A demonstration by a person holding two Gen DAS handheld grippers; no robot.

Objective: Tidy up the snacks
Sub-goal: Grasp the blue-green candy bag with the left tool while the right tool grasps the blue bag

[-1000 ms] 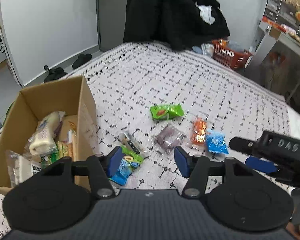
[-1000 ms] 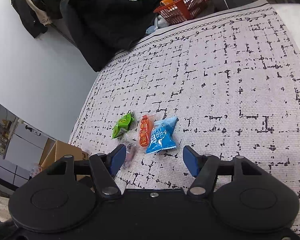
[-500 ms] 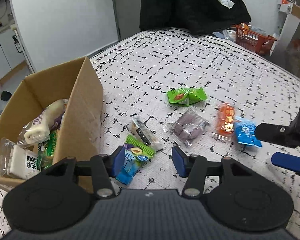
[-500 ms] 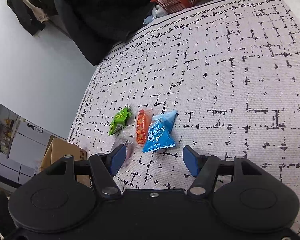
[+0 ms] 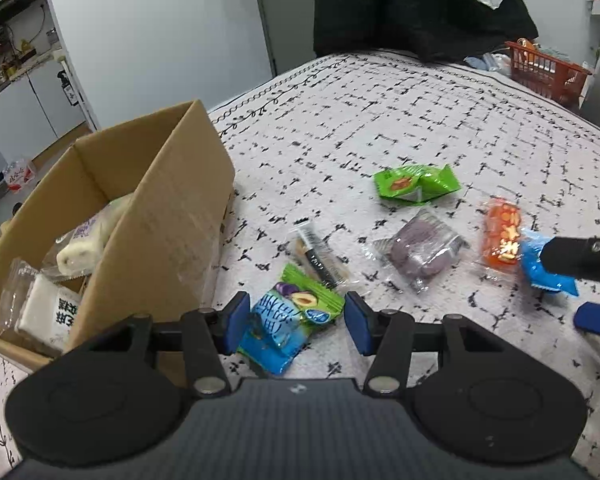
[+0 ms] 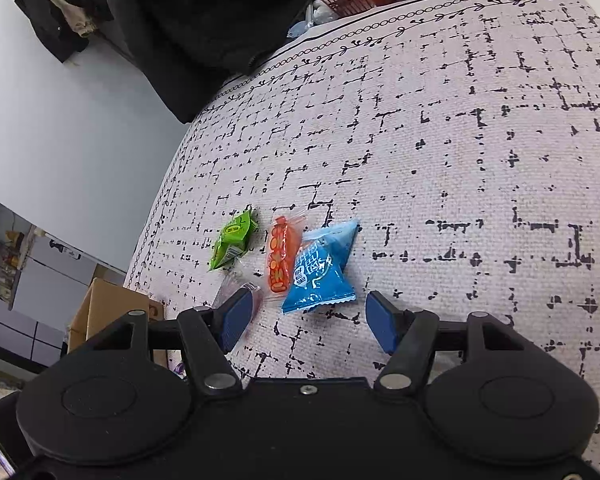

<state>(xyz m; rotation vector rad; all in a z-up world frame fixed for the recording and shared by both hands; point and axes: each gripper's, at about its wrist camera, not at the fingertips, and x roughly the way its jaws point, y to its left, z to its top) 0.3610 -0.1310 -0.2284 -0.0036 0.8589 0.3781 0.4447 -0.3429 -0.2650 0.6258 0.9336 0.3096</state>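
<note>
Several snack packets lie on a patterned cloth. My left gripper (image 5: 296, 326) is open, its fingers either side of a blue and green plum packet (image 5: 288, 320). Past it lie a clear packet with a dark bar (image 5: 320, 258), a purple packet (image 5: 420, 250), a green packet (image 5: 416, 182) and an orange packet (image 5: 502, 232). A cardboard box (image 5: 164, 208) with several snacks inside stands at the left. My right gripper (image 6: 310, 320) is open just short of a blue packet (image 6: 320, 270), beside the orange packet (image 6: 282, 254) and green packet (image 6: 232, 238).
A black coat (image 5: 420, 0) hangs at the table's far end beside an orange basket (image 5: 548, 70). The right gripper's fingers (image 5: 572, 256) show at the right edge of the left wrist view. The box (image 6: 108, 308) is at the left in the right wrist view.
My left gripper has moved down and forward so the plum packet now sits between its fingers. My right gripper has closed in on the blue packet.
</note>
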